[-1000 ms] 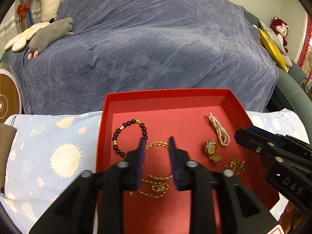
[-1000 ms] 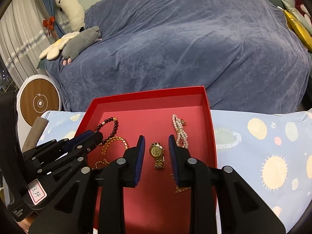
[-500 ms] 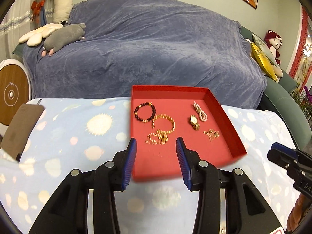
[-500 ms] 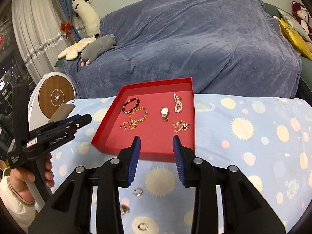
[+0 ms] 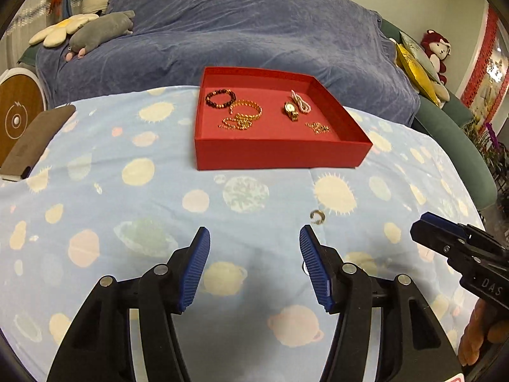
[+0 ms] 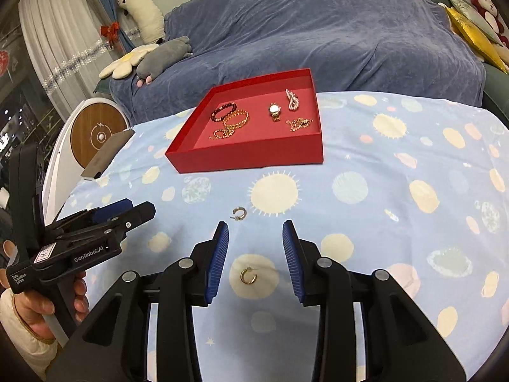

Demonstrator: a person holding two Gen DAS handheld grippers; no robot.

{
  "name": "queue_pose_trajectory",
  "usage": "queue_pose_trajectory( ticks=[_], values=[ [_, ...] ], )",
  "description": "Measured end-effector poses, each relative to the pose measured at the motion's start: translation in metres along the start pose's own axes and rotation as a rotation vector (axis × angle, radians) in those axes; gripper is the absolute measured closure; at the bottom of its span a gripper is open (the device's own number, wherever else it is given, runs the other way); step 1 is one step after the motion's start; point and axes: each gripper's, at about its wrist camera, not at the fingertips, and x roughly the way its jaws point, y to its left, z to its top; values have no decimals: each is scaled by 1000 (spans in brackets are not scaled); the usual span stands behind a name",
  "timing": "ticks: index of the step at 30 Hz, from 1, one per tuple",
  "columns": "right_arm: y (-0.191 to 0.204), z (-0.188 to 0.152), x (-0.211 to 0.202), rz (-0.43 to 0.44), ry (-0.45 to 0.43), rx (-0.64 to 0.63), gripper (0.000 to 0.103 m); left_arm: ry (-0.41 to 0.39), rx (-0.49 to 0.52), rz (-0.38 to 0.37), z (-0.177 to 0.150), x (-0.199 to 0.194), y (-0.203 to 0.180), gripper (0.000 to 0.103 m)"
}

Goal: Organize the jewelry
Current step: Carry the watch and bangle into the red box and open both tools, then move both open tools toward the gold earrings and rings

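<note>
A red open-topped tray (image 5: 280, 156) sits on my planet-and-sun-print tablecloth (image 5: 127, 197), in front of a sofa draped in a blue throw (image 5: 241, 28), and holds most of the jewelry: a dark beaded bracelet (image 5: 220, 99) at its far left, a gold bangle (image 5: 249, 108) just beside it, a gold chain (image 5: 237, 122) heaped nearer me, a gold wristwatch (image 5: 290, 109) toward the middle, a pale pink pearl strand (image 5: 300, 100) touching the watch's far side, and a small tangle of gold chain (image 5: 317, 127) near the right wall. My left gripper (image 5: 254, 264) hangs above the cloth with its blue-padded fingers (image 5: 197, 267) spread wide and empty; a gold hoop earring (image 5: 317, 215) lies loose on the cloth ahead of its right finger, well short of the tray. My right gripper (image 6: 255, 256) is likewise spread wide, holding nothing. Only the right wrist view shows a second gold hoop earring (image 6: 248, 275) lying on a pale circle of the print, framed between its fingers, and my left hand (image 6: 38, 312) wrapped round the other tool's handle. Only the left wrist view takes in a red plush toy (image 5: 437, 47) at the sofa's right end. Both views catch a grey plush toy (image 6: 163, 57) on the throw.
</note>
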Motion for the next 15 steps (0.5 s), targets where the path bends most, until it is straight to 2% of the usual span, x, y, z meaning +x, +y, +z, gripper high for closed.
queue_pose_trajectory(
  ticks=[5,9,15],
  values=[
    [12,-20,19,22,58,-65,69,29,49,35,-15,9,-2,46],
    [23,-28,36,65,106,-78,69,57,10,33,-17,14,9,46],
    [39,-25,56,81,123,-102,69,62,-2,29,-18,13,13,46]
  ],
)
